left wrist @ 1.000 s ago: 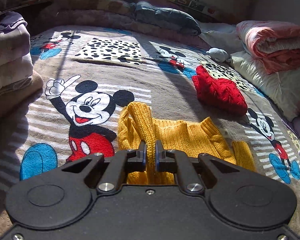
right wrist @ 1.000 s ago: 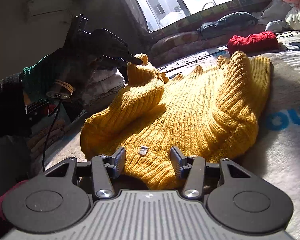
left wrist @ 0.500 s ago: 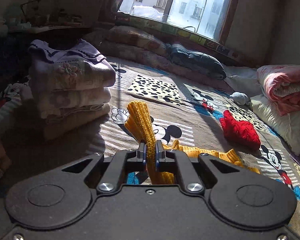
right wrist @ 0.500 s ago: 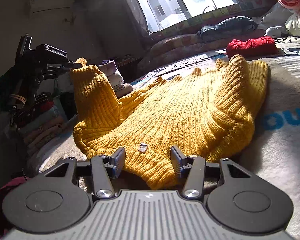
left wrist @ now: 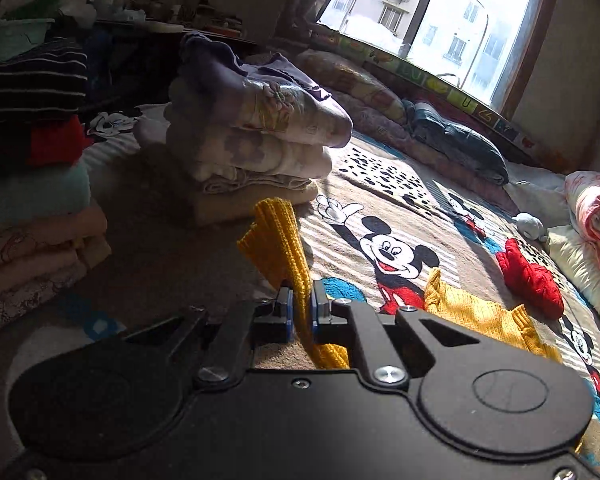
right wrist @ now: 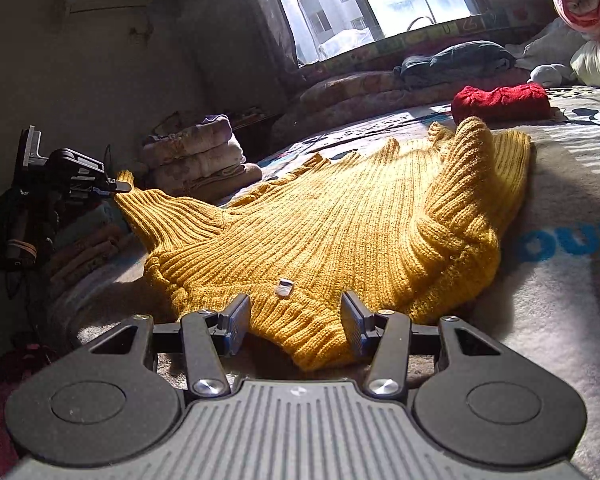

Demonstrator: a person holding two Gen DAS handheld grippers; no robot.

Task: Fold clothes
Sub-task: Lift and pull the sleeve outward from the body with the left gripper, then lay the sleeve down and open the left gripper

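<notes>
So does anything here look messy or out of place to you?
Mostly the yellow sweater: it lies rumpled on the blanket, one sleeve bunched in a thick fold on the right, the other pulled out sideways by the left gripper. A red knit garment also lies loose, away from the folded stacks.

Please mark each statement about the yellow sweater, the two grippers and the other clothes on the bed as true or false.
1. The left hand-held gripper is shut on a sleeve of the yellow sweater. True.
2. The right hand-held gripper is shut. False: it is open, with the sweater's hem between its fingers.
3. The red knit garment lies on top of the sweater. False: it lies apart, beyond it.
4. Folded blankets are stacked on the bed. True.
</notes>
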